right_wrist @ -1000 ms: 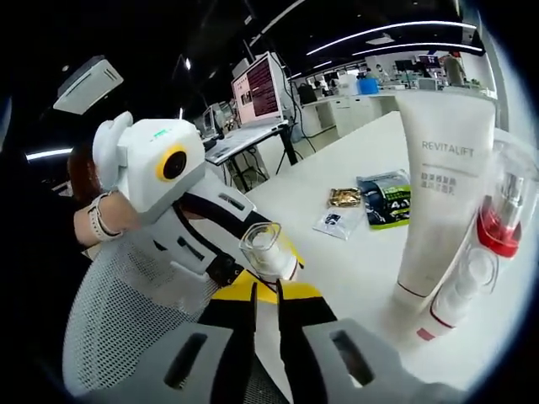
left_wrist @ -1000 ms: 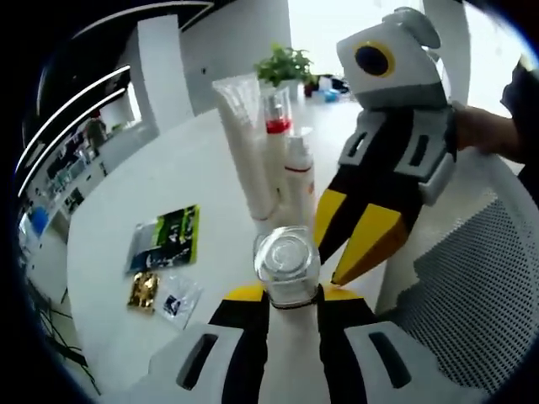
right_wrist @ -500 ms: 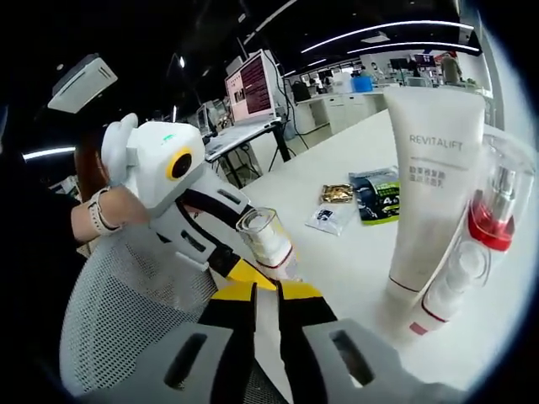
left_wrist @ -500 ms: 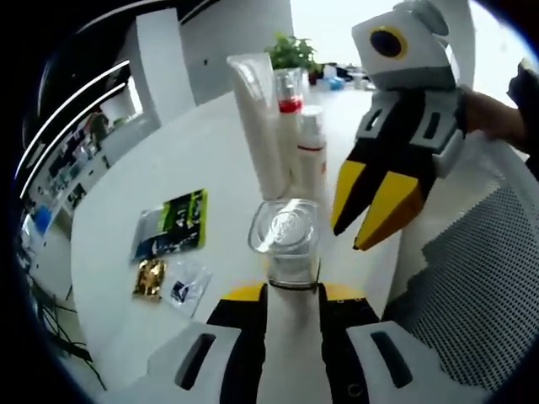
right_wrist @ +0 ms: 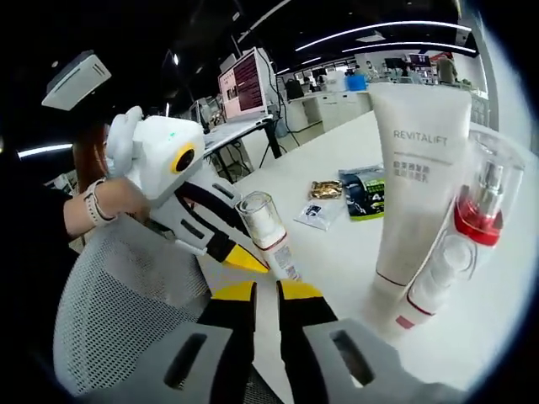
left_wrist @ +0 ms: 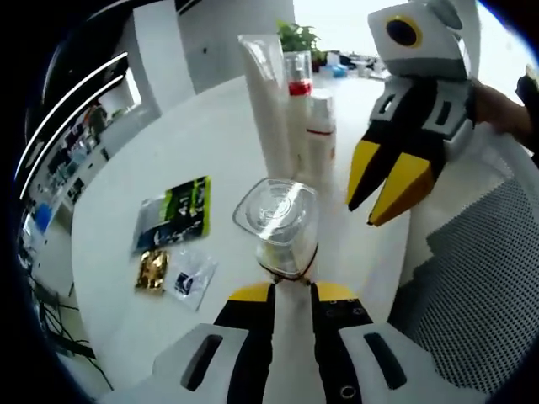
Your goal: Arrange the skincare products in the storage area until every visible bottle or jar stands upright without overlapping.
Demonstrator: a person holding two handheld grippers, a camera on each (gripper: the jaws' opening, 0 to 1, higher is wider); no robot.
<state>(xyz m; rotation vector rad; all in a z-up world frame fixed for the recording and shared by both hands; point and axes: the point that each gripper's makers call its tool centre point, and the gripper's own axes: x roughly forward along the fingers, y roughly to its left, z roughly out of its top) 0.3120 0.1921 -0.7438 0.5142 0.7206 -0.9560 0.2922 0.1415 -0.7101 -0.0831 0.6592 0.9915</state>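
Observation:
My left gripper (left_wrist: 290, 290) is shut on a small white bottle with a clear cap (left_wrist: 275, 223), holding it tilted low over the white table (left_wrist: 168, 151). From the right gripper view the same bottle (right_wrist: 265, 231) leans in the left gripper (right_wrist: 240, 252), its base close to the tabletop. My right gripper (right_wrist: 265, 290) is shut with nothing in it and hangs at the right of the bottle (left_wrist: 387, 181). Behind, three products stand upright close together: a white REVITALIFT tube (right_wrist: 413, 185), a clear-capped bottle with a red collar (right_wrist: 480, 210) and a small white bottle with a red band (right_wrist: 434, 282).
A green sachet (left_wrist: 173, 215), a gold sachet (left_wrist: 152, 269) and a small clear packet (left_wrist: 189, 278) lie flat on the table to the left. A grey mesh chair (left_wrist: 472, 278) stands against the table's near edge. A person's hand (right_wrist: 93, 215) holds the left gripper.
The held bottle has come down and leaned over toward the tabletop. The right gripper has drawn back a little from the bottle.

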